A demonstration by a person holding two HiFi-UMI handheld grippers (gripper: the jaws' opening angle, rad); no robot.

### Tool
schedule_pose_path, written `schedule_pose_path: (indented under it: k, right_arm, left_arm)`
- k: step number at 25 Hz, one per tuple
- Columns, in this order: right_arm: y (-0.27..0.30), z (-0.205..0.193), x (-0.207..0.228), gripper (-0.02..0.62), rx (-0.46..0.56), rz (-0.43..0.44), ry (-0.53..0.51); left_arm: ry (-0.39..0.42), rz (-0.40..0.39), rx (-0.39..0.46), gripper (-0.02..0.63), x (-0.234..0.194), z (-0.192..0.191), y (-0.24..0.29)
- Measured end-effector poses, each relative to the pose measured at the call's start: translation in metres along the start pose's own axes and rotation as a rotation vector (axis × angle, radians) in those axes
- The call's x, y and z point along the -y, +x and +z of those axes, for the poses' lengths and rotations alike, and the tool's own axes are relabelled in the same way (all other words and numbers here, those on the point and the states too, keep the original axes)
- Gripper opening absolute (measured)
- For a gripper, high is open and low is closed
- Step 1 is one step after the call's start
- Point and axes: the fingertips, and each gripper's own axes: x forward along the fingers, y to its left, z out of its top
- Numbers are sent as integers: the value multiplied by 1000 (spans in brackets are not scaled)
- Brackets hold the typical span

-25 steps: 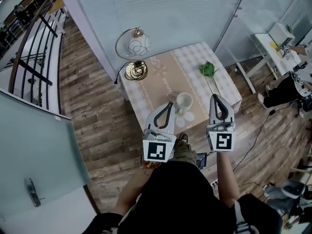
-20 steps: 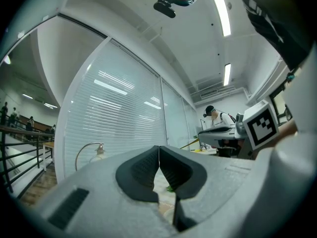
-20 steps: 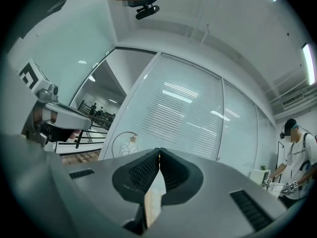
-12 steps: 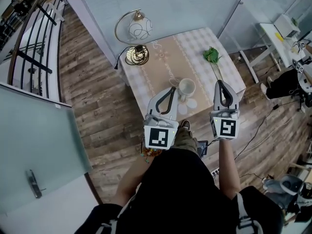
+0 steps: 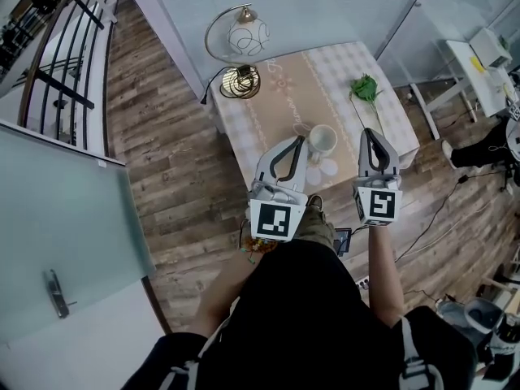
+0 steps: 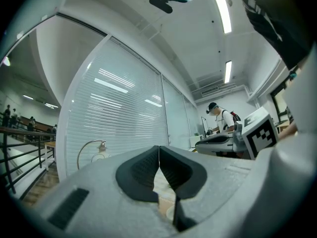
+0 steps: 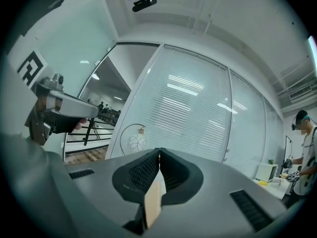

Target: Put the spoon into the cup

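Note:
A white cup (image 5: 322,140) stands near the front edge of the small table (image 5: 268,112) in the head view. A thin pale curved piece (image 5: 302,127) shows just left of the cup; it may be the spoon, but the left gripper's tip hides most of it. My left gripper (image 5: 300,139) hovers right beside the cup's left side, jaws pressed together and holding nothing (image 6: 159,157). My right gripper (image 5: 367,131) hangs to the right of the cup, short of the green sprig, also shut and empty (image 7: 159,157). Both gripper views look over the table at the blinds.
A globe lamp (image 5: 246,37) on a curved gold stand sits at the table's back left corner (image 6: 99,150) (image 7: 134,142). A green plant sprig (image 5: 366,88) lies at the right side. A person (image 6: 220,115) stands at a far white desk (image 5: 479,63). Wood floor surrounds the table.
The head view has shifted, so the table sits higher and further right in the picture. Both grippers stay shut and keep about the same places beside the cup.

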Motion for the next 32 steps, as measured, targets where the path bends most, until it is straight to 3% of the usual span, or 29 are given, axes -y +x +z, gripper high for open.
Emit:
schedule_pose_path:
  k: [32]
  right_arm:
    - [15,-118,-66,9,-247,141,54]
  left_arm:
    - [-5,-11,-31,17,0,-15,4]
